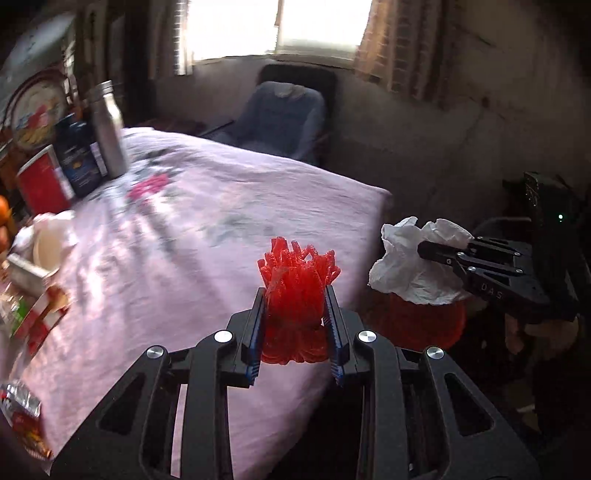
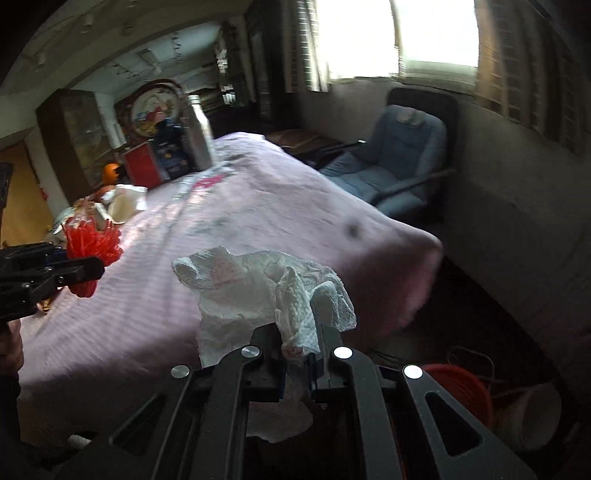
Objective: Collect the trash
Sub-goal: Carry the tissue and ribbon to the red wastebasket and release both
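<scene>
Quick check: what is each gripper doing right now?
Left gripper: closed on the red mesh.
Right gripper: closed on the paper towel.

red plastic mesh (image 1: 297, 291) looks glossy; the white paper towel (image 2: 266, 291) is crumpled and dimpled (matt); a pink cloth (image 1: 207, 236) covers the desk; the steel bottle (image 1: 108, 129) has a brushed sheen.

Two wrist views, both angled down across your desk.
Each looks along its own tongs toward the window (image 1: 277, 26); both share the pink cloth (image 2: 240, 221) and blue chair (image 1: 284, 118).
</scene>
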Available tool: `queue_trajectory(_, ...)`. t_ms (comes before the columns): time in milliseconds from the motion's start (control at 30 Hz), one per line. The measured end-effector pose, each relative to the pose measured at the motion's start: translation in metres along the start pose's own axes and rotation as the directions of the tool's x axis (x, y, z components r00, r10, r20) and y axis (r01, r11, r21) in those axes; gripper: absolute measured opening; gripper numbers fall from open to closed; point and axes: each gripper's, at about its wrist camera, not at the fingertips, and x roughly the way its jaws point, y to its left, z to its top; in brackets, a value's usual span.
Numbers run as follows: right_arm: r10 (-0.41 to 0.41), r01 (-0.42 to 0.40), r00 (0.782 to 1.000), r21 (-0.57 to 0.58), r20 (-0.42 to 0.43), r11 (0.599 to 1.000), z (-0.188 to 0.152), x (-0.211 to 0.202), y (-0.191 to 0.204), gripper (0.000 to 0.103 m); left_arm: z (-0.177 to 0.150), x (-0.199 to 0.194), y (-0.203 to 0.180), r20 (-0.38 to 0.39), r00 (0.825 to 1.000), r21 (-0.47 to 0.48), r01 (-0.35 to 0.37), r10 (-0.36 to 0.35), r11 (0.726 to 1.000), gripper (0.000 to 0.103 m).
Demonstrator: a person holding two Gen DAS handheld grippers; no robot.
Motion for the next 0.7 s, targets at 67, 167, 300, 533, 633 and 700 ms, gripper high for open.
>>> queue_trajectory(67,-0.081,0.083,0.996,0.066,-0.043,0.994,-0.022,-0.001,-0.042,0.01,0.014,0.03,-0.041,-0.038,0.996,0.077,0.083,-0.08,0.994,0.03)
queue_trajectory(167,-0.161,0.183,0.977,0.166,-0.138,0.969,-0.059,0.008,-0.098,0.01,0.024,0.082,-0.094,-0.129,0.978,0.153,0.186,-0.167,0.971,0.03)
queue_trajectory(300,-0.182,0.248,0.952,0.269,-0.248,0.931,-0.101,0.033,-0.15,0.01,0.018,0.16,-0.151,-0.295,0.925,0.173,0.297,-0.238,0.939,0.03)
queue_trajectory(533,-0.147,0.281,0.925,0.371,-0.349,0.885,-0.139,0.077,-0.195,0.012,-0.015,0.277,-0.196,-0.518,0.816,0.114,0.363,-0.256,0.925,0.03)
queue_trajectory(633,-0.135,0.282,0.92,0.383,-0.369,0.88,-0.143,0.092,-0.202,0.014,-0.024,0.302,-0.203,-0.565,0.783,0.087,0.369,-0.259,0.926,0.03)
queue_trajectory(700,-0.128,0.281,0.92,0.396,-0.37,0.874,-0.146,0.096,-0.211,0.015,-0.029,0.314,-0.204,-0.585,0.77,0.088,0.37,-0.253,0.925,0.03)
